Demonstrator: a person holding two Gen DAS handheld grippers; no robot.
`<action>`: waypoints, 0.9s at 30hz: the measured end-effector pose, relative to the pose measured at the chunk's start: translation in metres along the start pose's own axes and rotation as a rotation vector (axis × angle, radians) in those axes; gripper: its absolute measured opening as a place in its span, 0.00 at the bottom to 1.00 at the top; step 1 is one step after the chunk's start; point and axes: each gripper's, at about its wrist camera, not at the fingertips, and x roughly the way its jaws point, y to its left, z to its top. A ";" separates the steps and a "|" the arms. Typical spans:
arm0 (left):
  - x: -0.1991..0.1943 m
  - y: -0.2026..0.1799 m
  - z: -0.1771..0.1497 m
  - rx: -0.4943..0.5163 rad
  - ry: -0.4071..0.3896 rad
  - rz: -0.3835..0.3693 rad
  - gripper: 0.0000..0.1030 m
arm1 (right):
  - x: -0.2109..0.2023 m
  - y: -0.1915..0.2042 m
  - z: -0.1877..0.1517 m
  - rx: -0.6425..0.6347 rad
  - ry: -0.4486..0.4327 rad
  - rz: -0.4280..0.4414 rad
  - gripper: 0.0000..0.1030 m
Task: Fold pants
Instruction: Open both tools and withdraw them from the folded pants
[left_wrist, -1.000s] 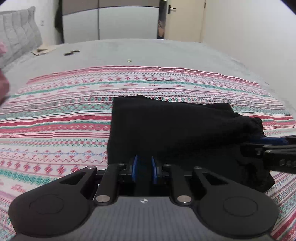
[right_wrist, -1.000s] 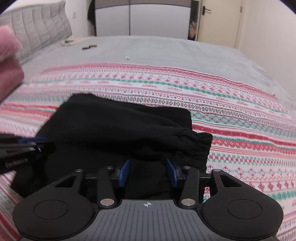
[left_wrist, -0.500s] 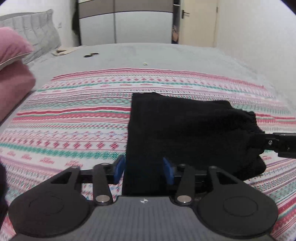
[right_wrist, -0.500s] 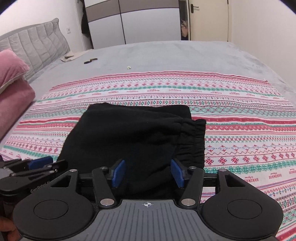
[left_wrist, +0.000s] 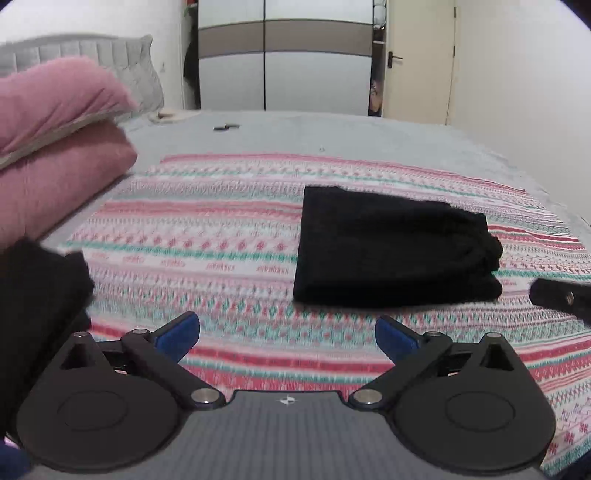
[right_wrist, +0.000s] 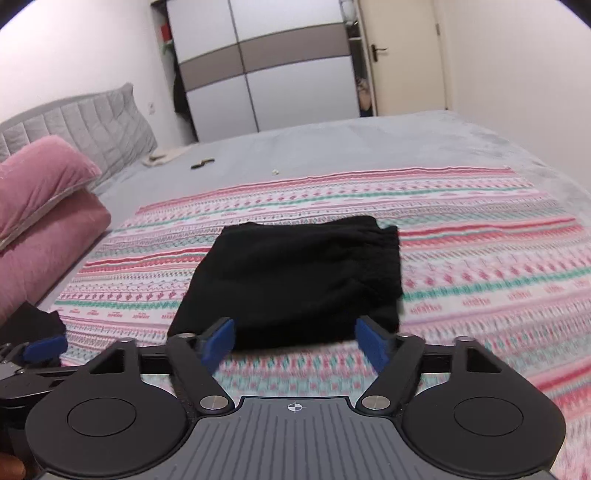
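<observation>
Both tongs, left (left_wrist: 287, 338) and right (right_wrist: 295, 341), are spread and hold nothing; the black pants (right_wrist: 295, 277) lie folded on the striped blanket (right_wrist: 480, 258), so folding seems finished; next, perhaps only tidying

Both wrist views look low across the bed toward the wardrobe (left_wrist: 284, 55) and door. The left one sits left of the pants (left_wrist: 395, 247), the right one close before them (right_wrist: 295, 280); both share blanket (right_wrist: 480, 258) and pink pillows (left_wrist: 55, 147).
</observation>
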 end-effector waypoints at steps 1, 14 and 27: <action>0.001 0.000 0.000 0.001 0.006 -0.004 1.00 | -0.005 0.000 -0.008 0.003 -0.010 -0.010 0.85; 0.019 0.001 0.003 -0.012 0.039 0.056 1.00 | 0.025 0.008 -0.028 -0.080 0.051 -0.103 0.98; 0.014 -0.009 0.012 0.006 0.006 -0.014 1.00 | 0.028 0.014 -0.034 -0.116 0.064 -0.133 0.98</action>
